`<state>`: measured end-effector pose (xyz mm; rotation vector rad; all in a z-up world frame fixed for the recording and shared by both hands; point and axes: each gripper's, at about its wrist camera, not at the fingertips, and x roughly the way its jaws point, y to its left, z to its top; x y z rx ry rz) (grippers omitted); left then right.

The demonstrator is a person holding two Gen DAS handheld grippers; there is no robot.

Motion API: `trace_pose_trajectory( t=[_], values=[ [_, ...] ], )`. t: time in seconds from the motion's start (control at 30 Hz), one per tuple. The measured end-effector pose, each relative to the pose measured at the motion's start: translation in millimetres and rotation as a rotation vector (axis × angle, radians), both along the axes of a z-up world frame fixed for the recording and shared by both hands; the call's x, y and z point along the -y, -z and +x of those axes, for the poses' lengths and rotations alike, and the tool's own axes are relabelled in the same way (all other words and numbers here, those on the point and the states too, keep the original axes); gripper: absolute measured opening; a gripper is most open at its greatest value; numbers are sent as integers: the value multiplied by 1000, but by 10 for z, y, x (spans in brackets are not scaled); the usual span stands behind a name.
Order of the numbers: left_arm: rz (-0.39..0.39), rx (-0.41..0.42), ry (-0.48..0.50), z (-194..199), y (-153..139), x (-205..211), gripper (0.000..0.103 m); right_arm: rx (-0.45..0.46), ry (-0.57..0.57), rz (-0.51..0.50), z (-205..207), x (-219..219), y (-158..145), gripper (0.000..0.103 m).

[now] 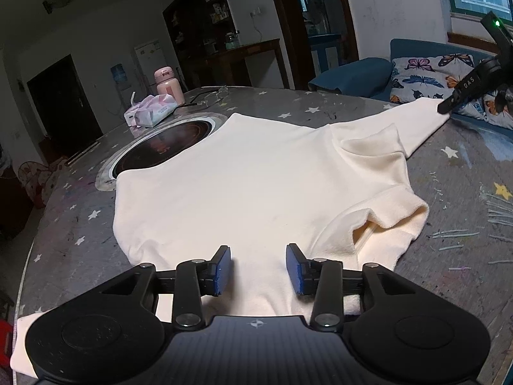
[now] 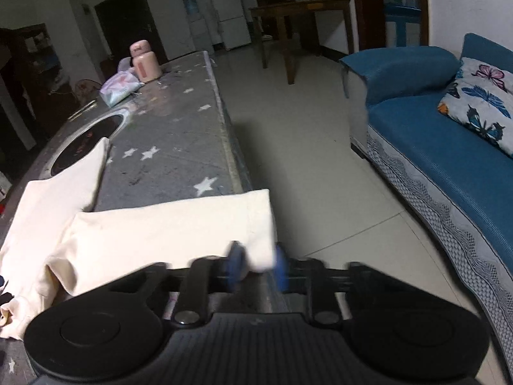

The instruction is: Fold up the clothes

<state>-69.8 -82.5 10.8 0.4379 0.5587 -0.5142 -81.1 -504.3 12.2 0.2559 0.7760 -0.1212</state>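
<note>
A cream long-sleeved top (image 1: 243,173) lies spread on the grey star-patterned table (image 1: 80,237). My left gripper (image 1: 259,268) is open, its blue pads just above the near part of the top, holding nothing. One sleeve (image 2: 166,234) stretches to the table's right edge. My right gripper (image 2: 256,268) has its blue pads around the sleeve's cuff corner (image 2: 261,263); the view is blurred there. In the left wrist view the right gripper (image 1: 449,104) sits at the far sleeve end (image 1: 426,112).
A round black cooktop (image 1: 163,142) is set into the table beside the top. A pink bottle (image 1: 168,85), a tissue pack (image 1: 150,109) and glasses (image 1: 214,94) sit at the far end. A blue sofa (image 2: 449,147) with a butterfly cushion (image 2: 484,102) stands right of the table.
</note>
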Motion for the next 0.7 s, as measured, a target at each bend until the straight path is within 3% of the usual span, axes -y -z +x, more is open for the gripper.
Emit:
trace_pose_trajectory(
  t=[0.17, 0.43, 0.6, 0.7],
  values=[
    [4, -2, -7, 26, -1, -82, 46, 32, -15, -175, 20, -126, -162, 10],
    [-2, -3, -4, 40, -4, -129, 51, 9, -14, -264, 266, -183, -81, 10],
    [-22, -21, -20, 58, -23, -168, 53, -5, -14, -320, 419, -219, -31, 19],
    [-28, -32, -21, 51, -52, -185, 53, 11, -78, -293, 418, -406, -72, 21]
  ],
)
